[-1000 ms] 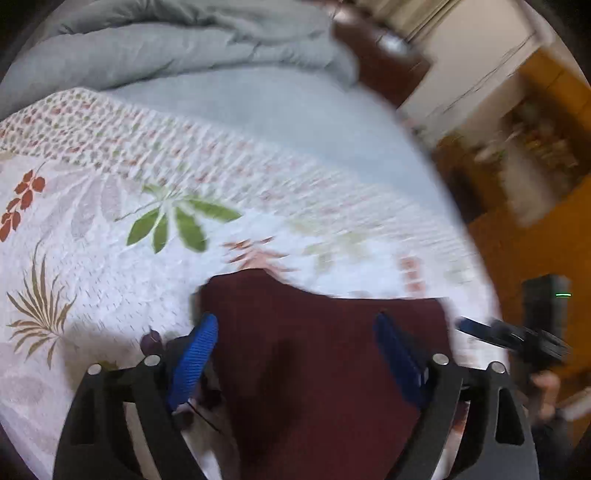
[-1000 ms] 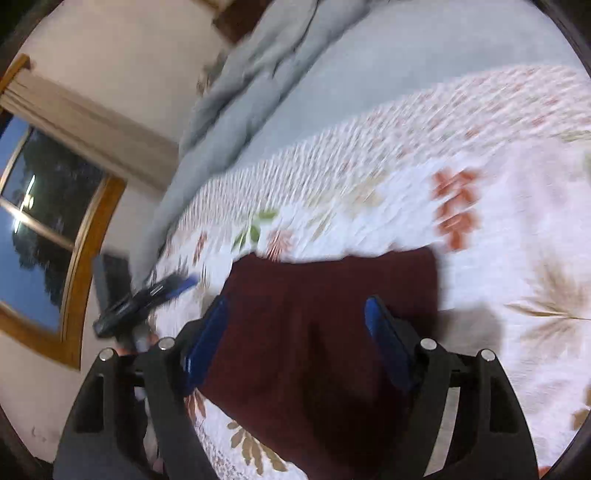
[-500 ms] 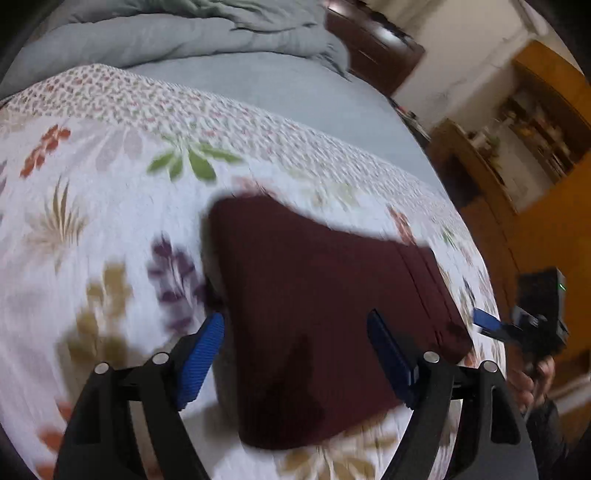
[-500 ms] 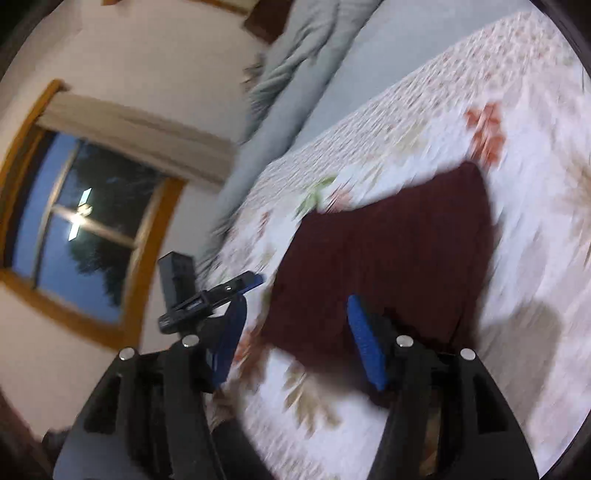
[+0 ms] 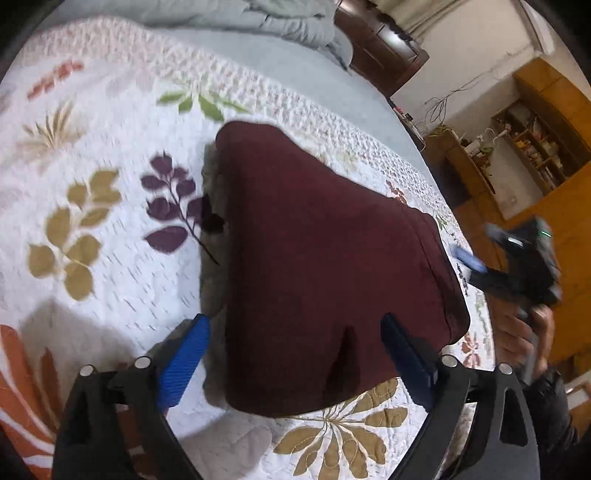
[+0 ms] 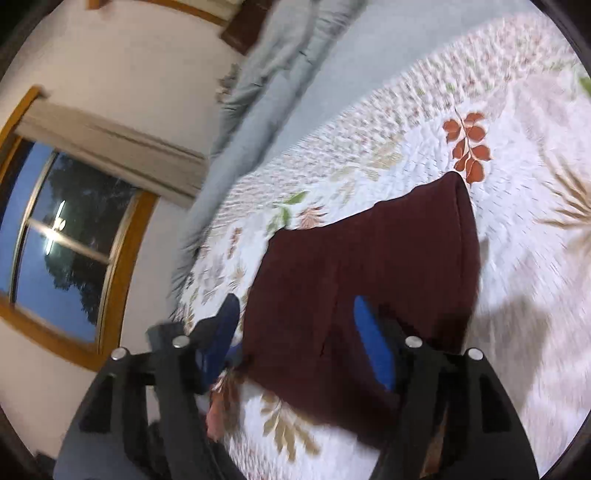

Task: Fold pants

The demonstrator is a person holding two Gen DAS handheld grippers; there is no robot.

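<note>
The maroon pants [image 5: 325,251] lie folded into a compact pad on the floral quilt [image 5: 92,192]; they also show in the right wrist view [image 6: 362,273]. My left gripper [image 5: 291,354] is open and empty, raised over the near edge of the pants. My right gripper [image 6: 295,328] is open and empty, raised over the pants' near end. In the left wrist view the right gripper [image 5: 517,262] hangs past the bed's right edge, held in a hand.
A grey duvet [image 5: 258,18] is bunched at the head of the bed. A dark wooden cabinet [image 5: 380,51] and orange shelves [image 5: 546,140] stand beyond the bed. A window [image 6: 62,251] is on the wall at the left of the right wrist view.
Both grippers have pulled back and up from the pants, so more of the folded pad and quilt shows. The pants stay flat on the quilt.
</note>
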